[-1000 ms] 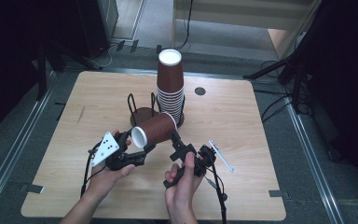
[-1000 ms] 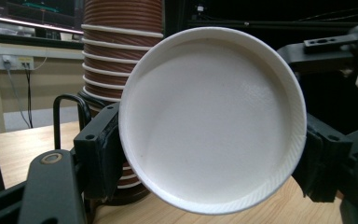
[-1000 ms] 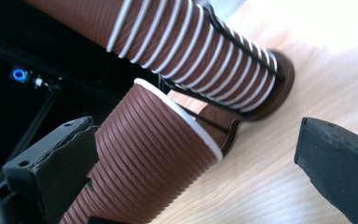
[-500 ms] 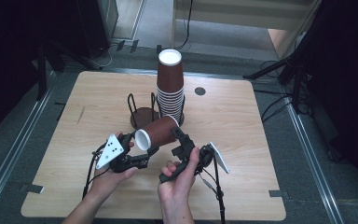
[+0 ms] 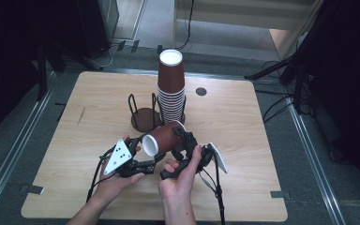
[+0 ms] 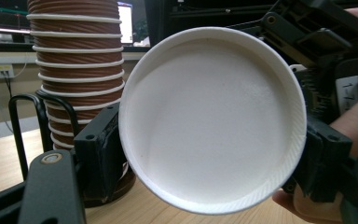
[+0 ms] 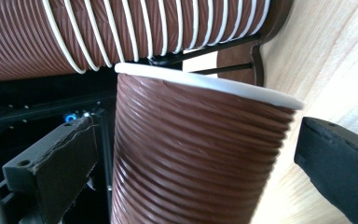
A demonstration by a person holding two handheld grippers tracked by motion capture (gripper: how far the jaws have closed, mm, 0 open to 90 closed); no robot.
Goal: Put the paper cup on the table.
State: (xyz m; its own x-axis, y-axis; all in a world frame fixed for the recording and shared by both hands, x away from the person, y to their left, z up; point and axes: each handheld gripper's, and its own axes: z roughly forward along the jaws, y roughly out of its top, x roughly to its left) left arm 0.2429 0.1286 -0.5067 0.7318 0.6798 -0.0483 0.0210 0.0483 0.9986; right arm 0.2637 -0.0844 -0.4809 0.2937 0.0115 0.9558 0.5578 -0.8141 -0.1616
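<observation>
My right tool (image 5: 183, 140) straddles the ribbed wall of the loose cup (image 5: 163, 139), its jaws looking spread just off the sides; my left tool (image 5: 143, 157) sits at the white rim (image 6: 212, 119), though I cannot tell whether it pinches. The cup lies sideways above the table (image 5: 243, 140), before the holder (image 5: 145, 115). I should close gently without crushing it. I count one loose cup, one stack (image 5: 171, 91), two tools.

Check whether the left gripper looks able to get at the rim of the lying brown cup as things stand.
Probably yes. The brown cup lies sideways with its white mouth turned toward the left gripper, nothing between them. The right gripper straddles the cup's body farther back, leaving the rim free.
</observation>
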